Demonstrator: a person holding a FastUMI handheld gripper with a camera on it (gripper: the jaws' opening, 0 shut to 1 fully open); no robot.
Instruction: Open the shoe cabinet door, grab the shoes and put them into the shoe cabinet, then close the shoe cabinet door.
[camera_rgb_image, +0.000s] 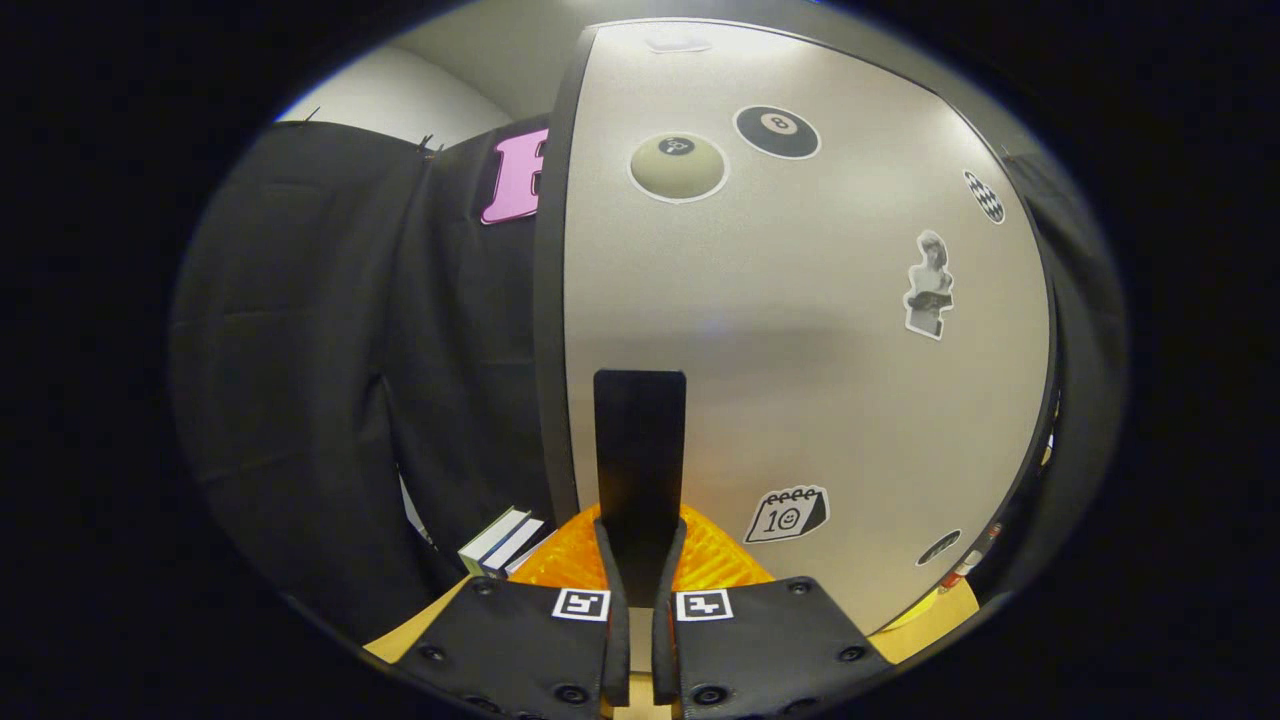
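Item: shoe cabinet door (800, 330), pale grey panel with a dark edge strip (552, 300) along its left side, standing close ahead of my hand-held gripper (640, 560) and taking up most of what I see. Item: black upright handle (640, 450) on the door, rising from between the fingers; I read the fingers as drawn narrow on its lower end, both appearing to press it. Item: stickers on the door, namely a beige ball (678, 166), a black eight ball (777, 131), a checkered oval (984, 195), a figure cutout (929, 285) and a calendar (788, 514). Item: orange ribbed surface (715, 560) just behind the fingertips, its nature unclear to me. Item: stacked books (500, 541) low to the left, beside the tan worktop (400, 640). The cabinet interior is hidden behind the door; small coloured things at its right edge are too cramped to identify. Open room lies left of the edge strip, toward the black cloth.
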